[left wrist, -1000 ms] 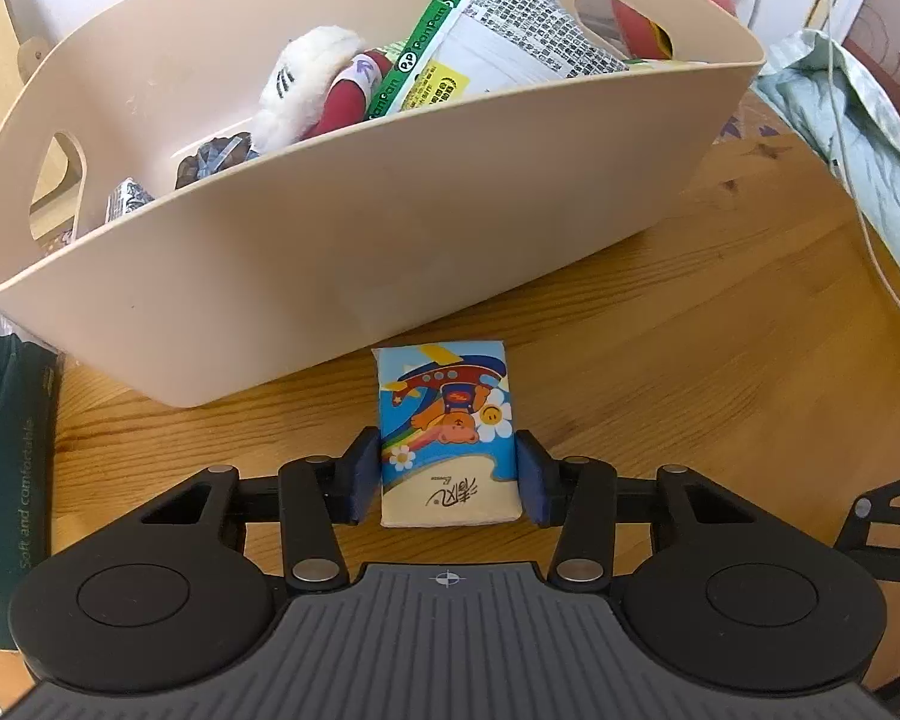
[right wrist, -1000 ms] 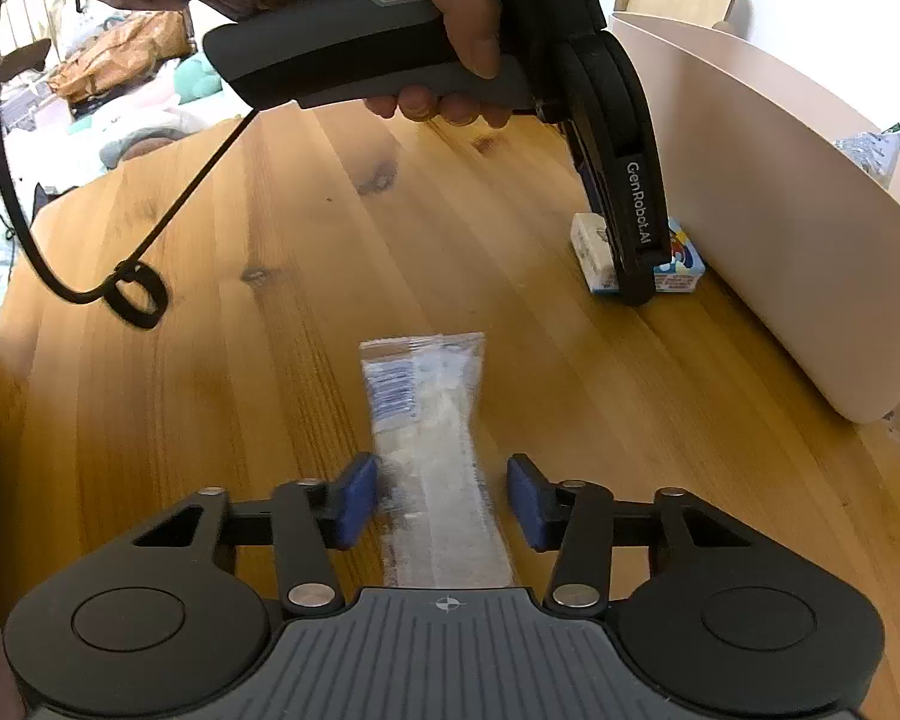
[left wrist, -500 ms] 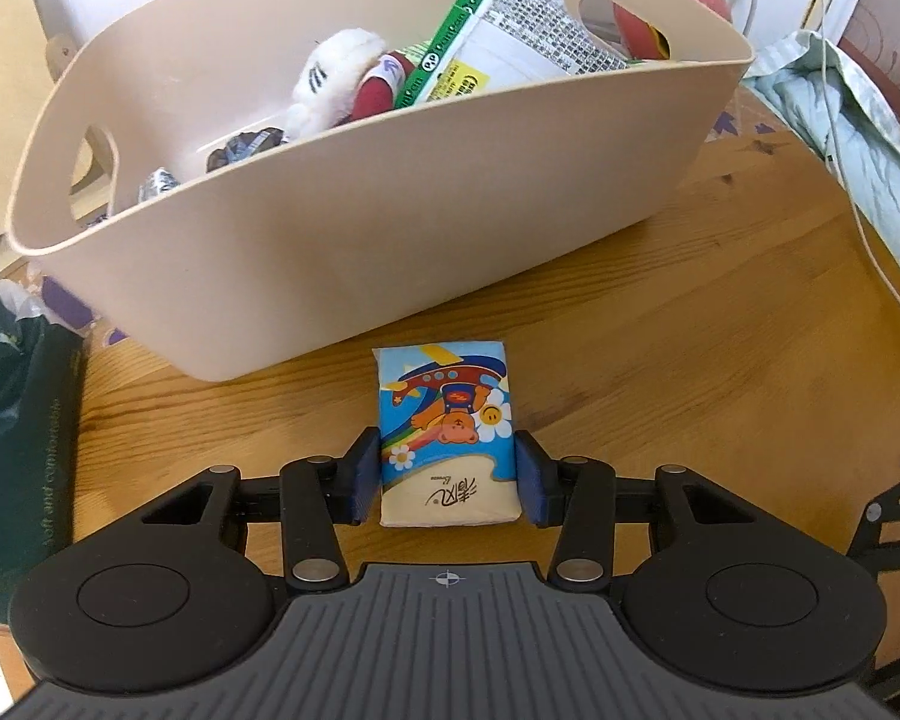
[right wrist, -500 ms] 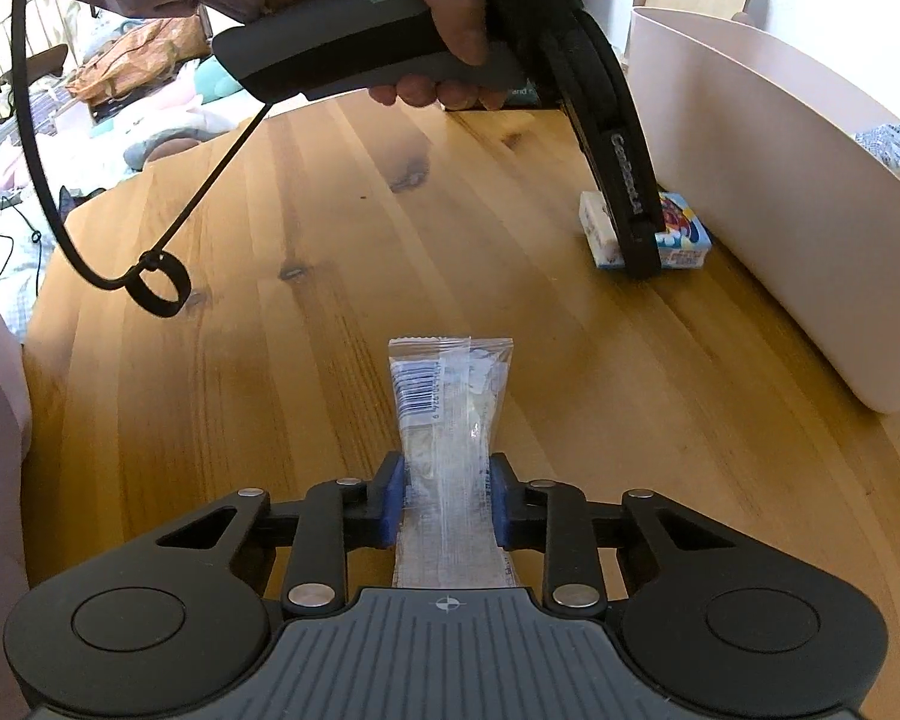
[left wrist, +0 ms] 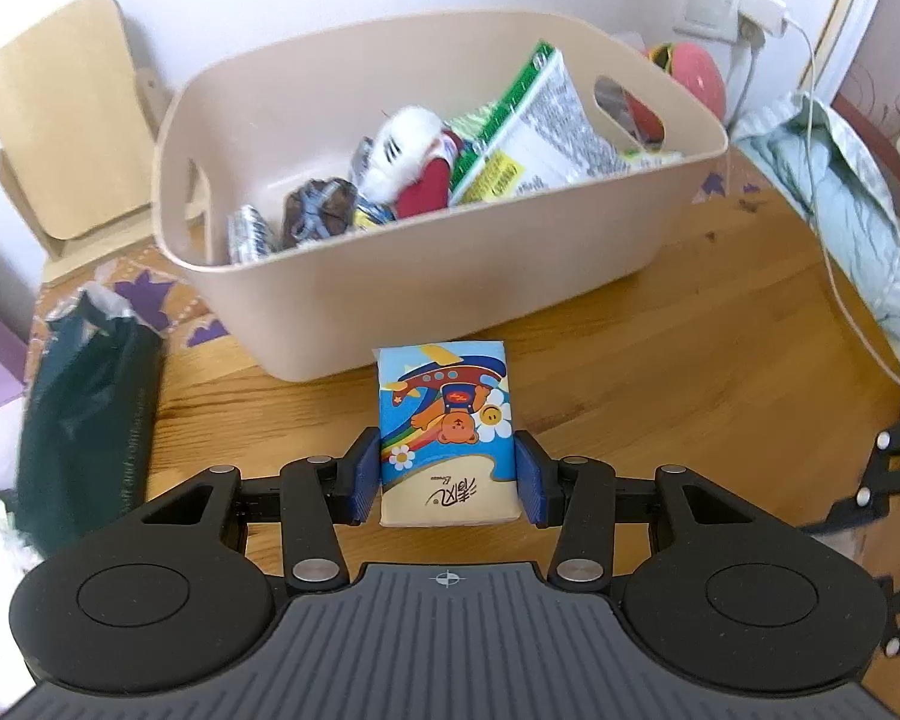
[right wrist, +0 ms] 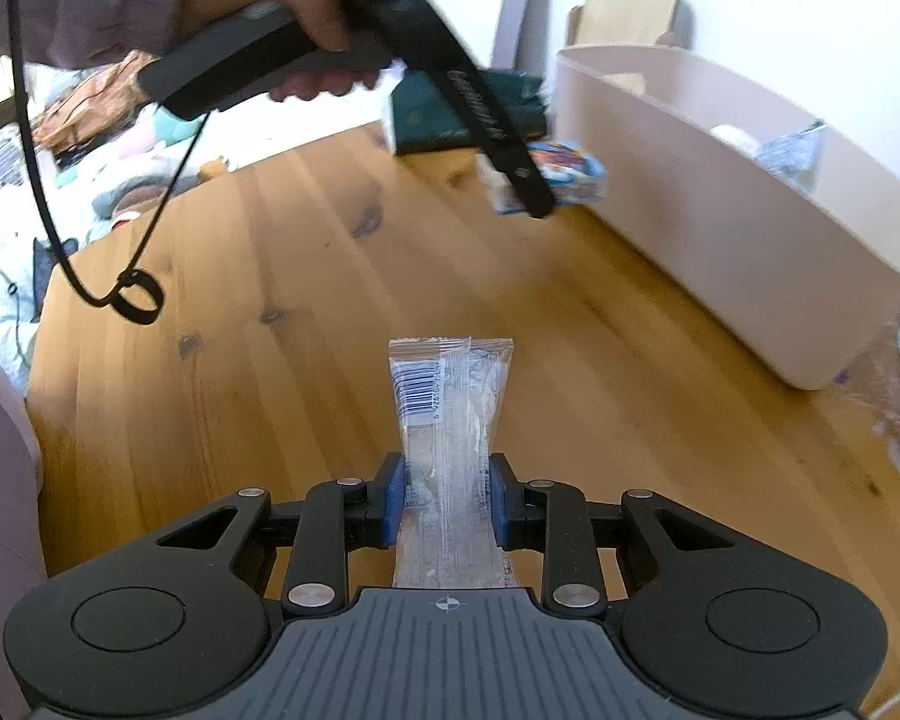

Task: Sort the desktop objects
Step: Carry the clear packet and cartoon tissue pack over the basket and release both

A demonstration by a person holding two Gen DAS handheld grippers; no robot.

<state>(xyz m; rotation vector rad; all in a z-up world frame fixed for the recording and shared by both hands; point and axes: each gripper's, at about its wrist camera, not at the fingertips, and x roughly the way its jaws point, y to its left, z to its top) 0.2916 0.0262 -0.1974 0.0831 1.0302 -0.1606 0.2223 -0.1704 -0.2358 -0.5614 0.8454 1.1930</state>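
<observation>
I am gripping two things at once. My left gripper (left wrist: 448, 477) is clamping the cartoon-printed soft tissue pack (left wrist: 445, 432) by its long sides at the lower centre of the left view, off the wooden worktop (left wrist: 660, 372), with the beige plastic storage bin (left wrist: 426, 276) just above it in the frame. My right gripper (right wrist: 447, 501) is pinching the clear crinkly plastic sachet (right wrist: 447, 414) at its lower half, centre of the right view. Both look light; I judge the pack squashy and forgiving, the sachet slippery and floppy, so holding near its middle seems safest.
</observation>
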